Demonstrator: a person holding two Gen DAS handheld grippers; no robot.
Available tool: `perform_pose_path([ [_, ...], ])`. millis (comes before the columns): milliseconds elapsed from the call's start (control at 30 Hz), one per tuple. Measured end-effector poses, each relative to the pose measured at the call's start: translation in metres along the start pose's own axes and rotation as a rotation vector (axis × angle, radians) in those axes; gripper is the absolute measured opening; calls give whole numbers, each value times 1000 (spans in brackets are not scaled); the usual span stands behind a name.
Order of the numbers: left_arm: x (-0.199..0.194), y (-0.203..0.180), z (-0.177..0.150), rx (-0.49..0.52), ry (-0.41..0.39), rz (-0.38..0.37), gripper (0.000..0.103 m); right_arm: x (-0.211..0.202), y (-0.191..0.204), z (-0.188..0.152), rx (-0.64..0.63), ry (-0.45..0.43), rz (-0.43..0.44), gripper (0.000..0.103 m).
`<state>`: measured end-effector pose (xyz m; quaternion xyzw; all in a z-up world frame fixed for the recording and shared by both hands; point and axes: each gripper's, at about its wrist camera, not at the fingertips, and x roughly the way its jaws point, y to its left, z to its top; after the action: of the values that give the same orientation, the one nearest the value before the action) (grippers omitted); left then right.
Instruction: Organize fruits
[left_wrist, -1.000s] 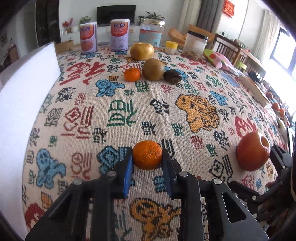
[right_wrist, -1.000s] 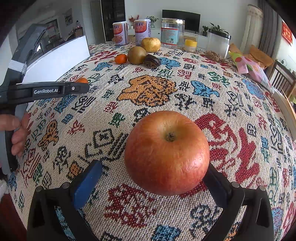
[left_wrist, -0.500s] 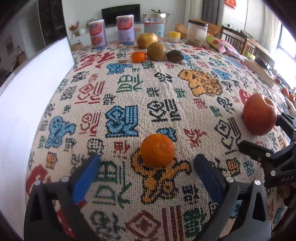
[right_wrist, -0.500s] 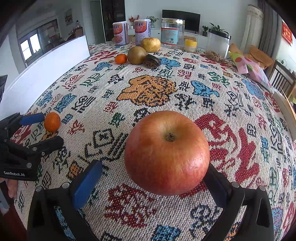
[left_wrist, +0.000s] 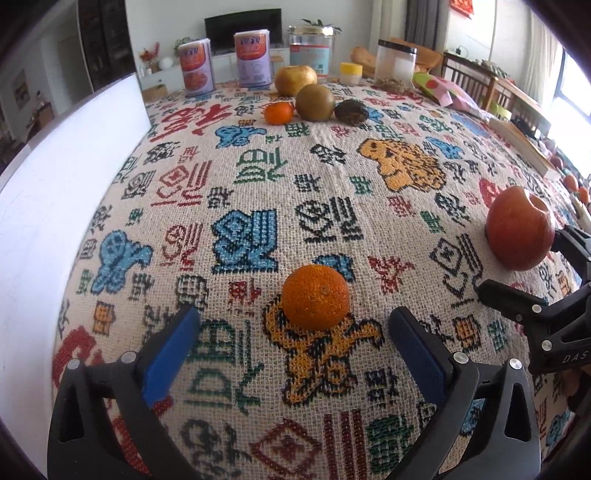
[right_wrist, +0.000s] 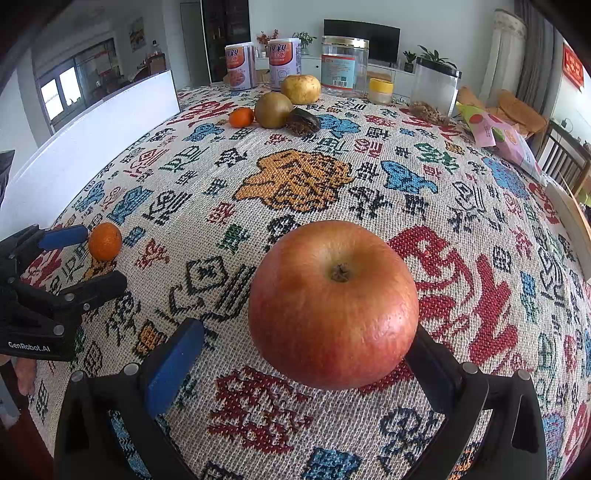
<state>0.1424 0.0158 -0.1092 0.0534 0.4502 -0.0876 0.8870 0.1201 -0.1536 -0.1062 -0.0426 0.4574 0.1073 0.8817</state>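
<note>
Both hand-held grippers released, left (left_wrist: 293, 332) around orange (left_wrist: 315, 297), right (right_wrist: 299, 354) around apple (right_wrist: 333, 304) on tabletop (right_wrist: 369, 192); next, probably clamping and carrying to far fruit row (right_wrist: 275, 105).

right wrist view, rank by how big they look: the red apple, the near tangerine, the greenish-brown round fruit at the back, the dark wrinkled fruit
1. red apple, largest, but also nearest the camera.
2. greenish-brown round fruit.
3. near tangerine and dark wrinkled fruit: these look alike in size; their distances differ, so no ranking.
</note>
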Motion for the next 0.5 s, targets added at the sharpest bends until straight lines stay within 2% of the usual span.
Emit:
perform_pose_path([
  [500,0,0,0,0,0,1,102,0,0,0,0,0,0,103],
])
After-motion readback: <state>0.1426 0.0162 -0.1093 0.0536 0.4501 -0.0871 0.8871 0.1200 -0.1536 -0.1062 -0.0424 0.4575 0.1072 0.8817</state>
